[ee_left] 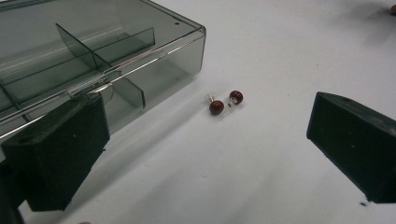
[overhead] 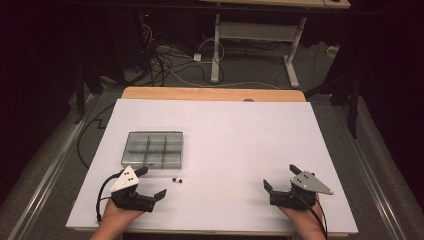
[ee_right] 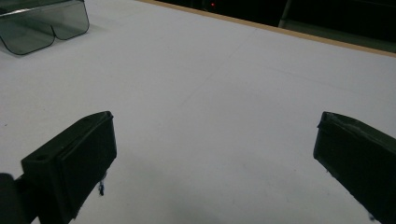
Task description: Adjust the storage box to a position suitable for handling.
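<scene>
Where box (ee_left: pixel 93 70) ends, 2 dark-red round studs (ee_left: pixel 226 102), clear posts

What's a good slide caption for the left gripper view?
Open left gripper aimed at two small dark-red earrings lying on white table beside smoky transparent plastic compartment box.

Two small dark-red round beads (ee_left: pixel 226 102), each on a short thin metal pin, lay side by side and nearly touching on the white surface, towards its near left part. Sat just off the near right corner of the smoky-grey transparent plastic compartment box (overhead: pixel 152 149), apart from its wall. Box lay flat, partitions dividing it into compartments, near the left edge.
</scene>
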The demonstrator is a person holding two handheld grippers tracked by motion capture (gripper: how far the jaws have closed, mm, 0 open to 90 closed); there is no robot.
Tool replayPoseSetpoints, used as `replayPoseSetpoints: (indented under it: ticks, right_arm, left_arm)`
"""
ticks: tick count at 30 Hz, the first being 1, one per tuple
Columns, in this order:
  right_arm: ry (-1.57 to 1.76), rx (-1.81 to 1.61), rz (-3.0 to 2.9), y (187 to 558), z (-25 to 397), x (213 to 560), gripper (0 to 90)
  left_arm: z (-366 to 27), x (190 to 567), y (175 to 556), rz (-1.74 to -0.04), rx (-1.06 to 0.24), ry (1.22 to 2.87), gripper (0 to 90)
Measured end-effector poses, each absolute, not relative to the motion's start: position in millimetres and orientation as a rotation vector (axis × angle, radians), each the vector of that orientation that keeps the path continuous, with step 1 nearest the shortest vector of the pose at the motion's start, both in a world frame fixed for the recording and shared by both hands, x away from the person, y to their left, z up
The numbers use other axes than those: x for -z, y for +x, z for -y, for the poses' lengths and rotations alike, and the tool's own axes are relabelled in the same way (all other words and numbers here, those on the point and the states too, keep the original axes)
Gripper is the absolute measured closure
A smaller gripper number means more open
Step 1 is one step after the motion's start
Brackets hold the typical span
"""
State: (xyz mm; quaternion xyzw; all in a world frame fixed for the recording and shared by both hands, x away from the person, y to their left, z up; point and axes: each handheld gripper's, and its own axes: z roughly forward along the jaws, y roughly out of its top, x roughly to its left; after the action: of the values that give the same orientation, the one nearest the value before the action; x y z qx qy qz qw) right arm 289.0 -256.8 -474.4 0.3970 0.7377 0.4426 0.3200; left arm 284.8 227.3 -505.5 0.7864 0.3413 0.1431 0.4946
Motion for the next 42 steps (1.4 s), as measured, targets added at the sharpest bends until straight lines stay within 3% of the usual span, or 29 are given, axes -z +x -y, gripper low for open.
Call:
replayPoseSetpoints:
  ticks: [21, 31, 42]
  right_arm:
    - [1.053, -1.181, -1.931, 285.5, 263.2, 475.5, 0.0]
    - [1.044, -1.159, -1.937, 282.0, 260.9, 474.3, 0.0]
    - [1.049, -1.159, -1.919, 278.7, 262.4, 472.5, 0.0]
  left_arm:
    - [-224.4, 506.3, 289.0, -0.868, -0.321, 1.909, 0.3]
    - [-216.8, 505.7, 293.7, -0.808, -0.216, 1.948, 27.0]
    - [-190.7, 505.6, 310.5, -0.830, -0.211, 2.094, 38.4]
